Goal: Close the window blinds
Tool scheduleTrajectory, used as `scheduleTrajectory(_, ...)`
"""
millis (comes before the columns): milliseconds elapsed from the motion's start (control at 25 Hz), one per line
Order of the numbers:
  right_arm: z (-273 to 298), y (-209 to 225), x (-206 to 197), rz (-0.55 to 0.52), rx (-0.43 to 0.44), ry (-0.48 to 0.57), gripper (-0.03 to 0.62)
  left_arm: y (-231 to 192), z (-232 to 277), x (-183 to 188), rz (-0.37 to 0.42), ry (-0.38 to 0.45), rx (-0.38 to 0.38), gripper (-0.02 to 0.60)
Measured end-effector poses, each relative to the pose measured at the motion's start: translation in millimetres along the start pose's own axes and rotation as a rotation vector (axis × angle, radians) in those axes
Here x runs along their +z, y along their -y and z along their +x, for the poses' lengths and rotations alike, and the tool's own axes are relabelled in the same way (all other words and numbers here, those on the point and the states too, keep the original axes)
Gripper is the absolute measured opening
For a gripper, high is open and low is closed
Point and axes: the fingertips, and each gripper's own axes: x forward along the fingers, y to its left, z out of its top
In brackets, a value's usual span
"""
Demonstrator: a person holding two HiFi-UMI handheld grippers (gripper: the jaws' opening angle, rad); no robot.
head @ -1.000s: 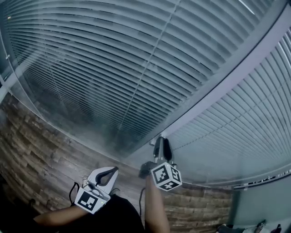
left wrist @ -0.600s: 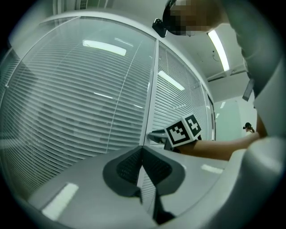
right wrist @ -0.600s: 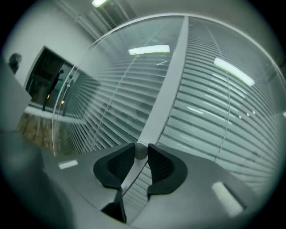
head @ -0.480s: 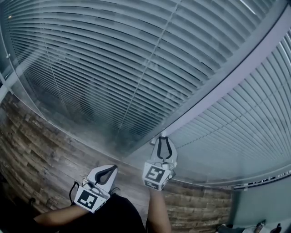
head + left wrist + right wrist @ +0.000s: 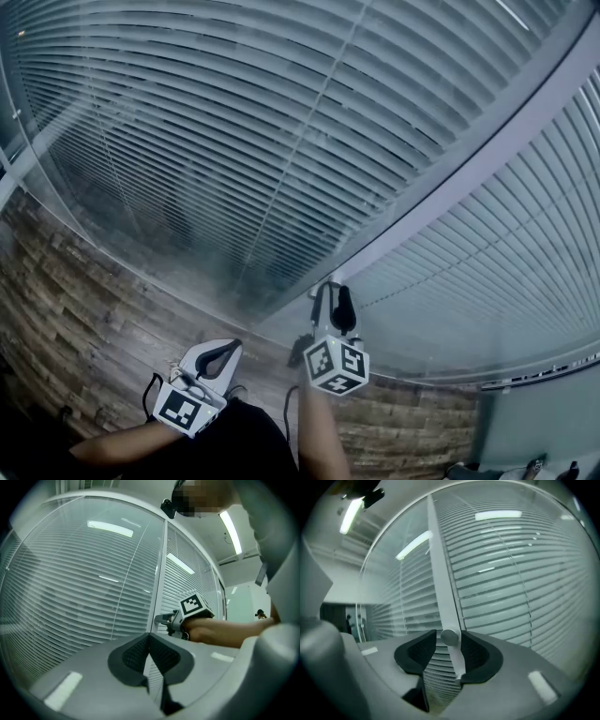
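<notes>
Grey slatted blinds (image 5: 281, 141) hang behind glass, with a second panel (image 5: 487, 281) to the right of a pale upright frame bar (image 5: 450, 178). A small round metal knob (image 5: 449, 637) sticks out of that bar (image 5: 440, 588). My right gripper (image 5: 330, 286) points level at it, and its jaws have just been opening. The knob sits between the pads (image 5: 476, 653), close to the right one and free of the left. My left gripper (image 5: 234, 345) hangs lower left, away from the glass, shut on nothing. The left gripper view shows its tips (image 5: 150, 637) and the right gripper (image 5: 161, 619) at the bar.
A brown stone-patterned surface (image 5: 94, 309) runs under the window. A grey rail (image 5: 534, 373) ends the right panel at the bottom. A thin cord (image 5: 309, 122) hangs down the left blinds. My forearms (image 5: 319, 431) fill the lower middle.
The right gripper rolled one way about the knob and back again, its marker cube turning with it, and its jaws now stand wider. The left gripper stayed where it was.
</notes>
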Motion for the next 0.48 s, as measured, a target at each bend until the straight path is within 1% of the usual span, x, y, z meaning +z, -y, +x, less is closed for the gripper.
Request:
scheduleTrajectory(80,4.2,1.8,-4.5,0.175,0.011,0.007,0.163,-2.0,-0.5,-4.8,-0.002,0.0,0.002,0.0)
scheduleTrajectory(120,5.9,2.1,-4.3,0.243,0.013,0.007,0.163,-1.8,-0.7,-3.0,0.0,0.002,0.002,0.0)
scheduleTrajectory(160,6.4,2.4,-2.6,0.289,0.013,0.007,0.158,-0.6,-0.8,0.6,0.002,0.004,0.001,0.0)
scheduleTrajectory(200,5.7,2.9,-0.2,0.309,0.008,0.009,0.132,0.7,-1.2,4.0,0.003,0.003,0.002,0.0)
scheduleTrajectory(240,4.4,3.3,1.5,0.3,0.001,0.011,0.133,1.5,-2.1,5.7,0.003,0.002,0.004,0.0)
scheduleTrajectory(280,3.2,3.5,2.0,0.263,-0.006,0.011,0.133,1.4,-3.2,5.8,0.001,0.0,0.008,0.0)
scheduleTrajectory(480,7.1,0.4,2.1,-0.033,-0.041,-0.005,0.133,-7.6,-3.1,4.8,-0.007,-0.011,0.024,0.0)
